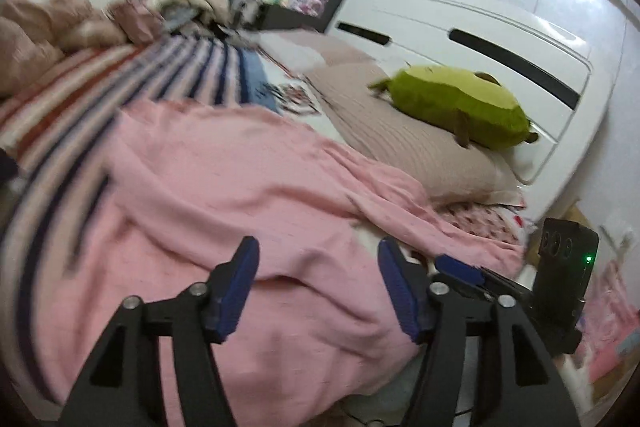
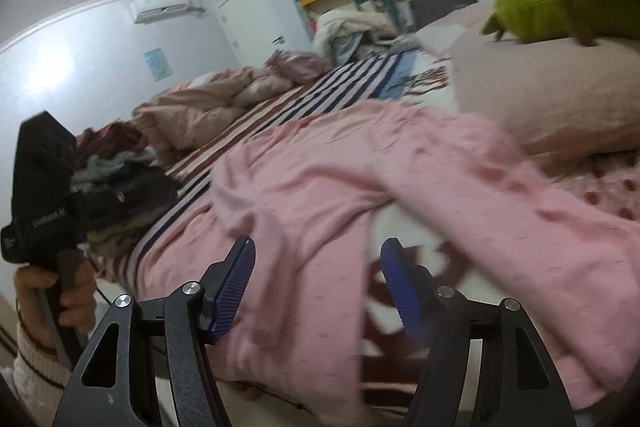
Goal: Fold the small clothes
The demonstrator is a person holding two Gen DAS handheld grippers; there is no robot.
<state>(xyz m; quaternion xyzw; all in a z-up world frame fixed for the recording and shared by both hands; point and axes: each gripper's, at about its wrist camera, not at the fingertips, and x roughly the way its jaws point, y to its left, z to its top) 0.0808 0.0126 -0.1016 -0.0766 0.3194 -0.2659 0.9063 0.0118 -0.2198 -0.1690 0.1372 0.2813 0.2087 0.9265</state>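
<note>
Clearly, in the left wrist view the pink garment [image 1: 224, 195] lay rumpled at 12 o'clock of the wide, empty left gripper [image 1: 316, 287]. In the right wrist view the right gripper [image 2: 316, 283] was equally wide; folding seemed barely begun.

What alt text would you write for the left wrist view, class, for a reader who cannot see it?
An open left gripper hovers over a pink garment spread on a bed, holding nothing. Beyond lie a striped blanket, a beige pillow bearing a green plush toy, and a white headboard.
</note>
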